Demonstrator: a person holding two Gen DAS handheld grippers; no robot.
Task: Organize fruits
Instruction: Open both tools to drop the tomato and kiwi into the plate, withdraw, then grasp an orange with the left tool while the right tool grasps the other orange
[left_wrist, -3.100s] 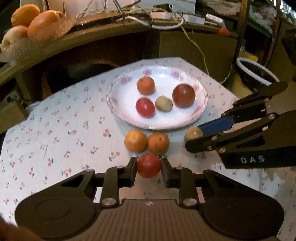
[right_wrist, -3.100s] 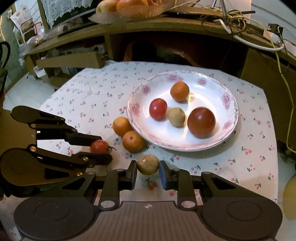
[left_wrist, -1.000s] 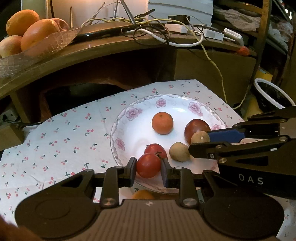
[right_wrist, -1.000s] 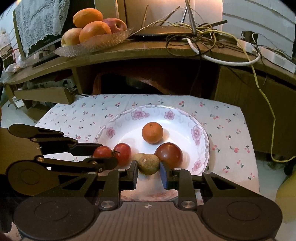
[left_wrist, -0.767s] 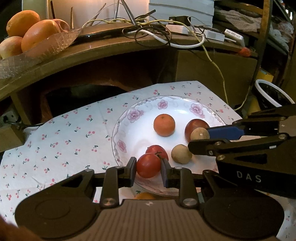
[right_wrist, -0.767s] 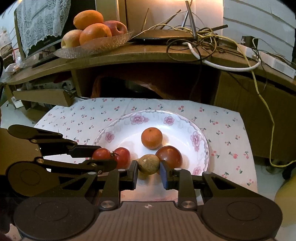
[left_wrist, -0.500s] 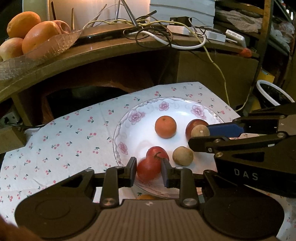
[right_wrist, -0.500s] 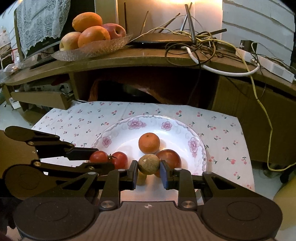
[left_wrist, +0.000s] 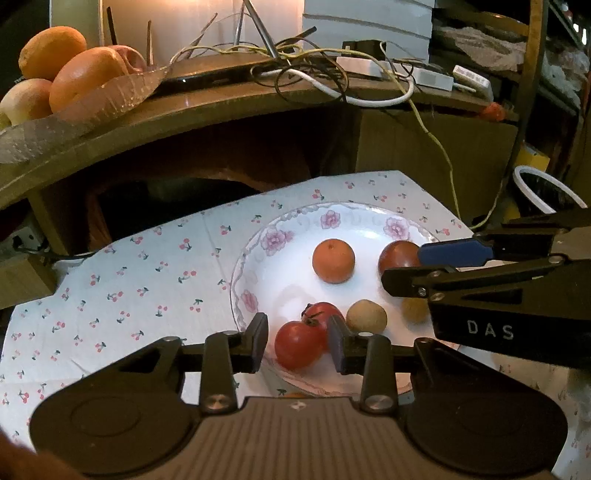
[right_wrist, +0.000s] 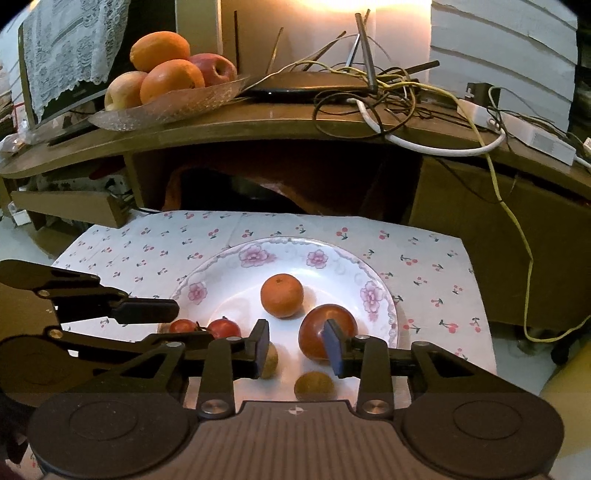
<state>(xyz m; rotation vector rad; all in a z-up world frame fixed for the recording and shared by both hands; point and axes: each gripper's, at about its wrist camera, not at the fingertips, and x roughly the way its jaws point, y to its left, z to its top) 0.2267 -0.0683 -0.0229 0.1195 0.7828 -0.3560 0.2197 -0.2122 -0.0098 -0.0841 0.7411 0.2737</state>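
On the cherry-print cloth stands a white flowered plate (left_wrist: 255, 258) (right_wrist: 221, 258). My left gripper (left_wrist: 298, 343) (right_wrist: 192, 322) hangs over its near left edge with jaws opening. A red tomato (left_wrist: 299, 345) sits on the plate between the pads, free of their grip, against a second tomato (left_wrist: 325, 310). My right gripper (right_wrist: 296, 347) (left_wrist: 402, 267) is opening too, and nothing is between its pads. A small brown fruit (right_wrist: 314, 386) lies on the plate just below them. Another tan fruit (left_wrist: 366, 315) (right_wrist: 271, 360), an orange (left_wrist: 333, 260) (right_wrist: 282, 295) and a dark red tomato (right_wrist: 327, 332) also lie on the plate.
A wooden shelf (right_wrist: 258, 125) overhangs the far side of the table. It carries a glass dish of oranges and apples (right_wrist: 166, 81), a router and tangled cables (right_wrist: 369, 96). An orange (left_wrist: 295, 394) peeks out under my left gripper. A white-rimmed bin (left_wrist: 546, 188) stands at the right.
Both grippers' jaws have parted. The tomato has left the left pads and rests on the plate. The brown fruit has dropped from the right pads onto the plate.
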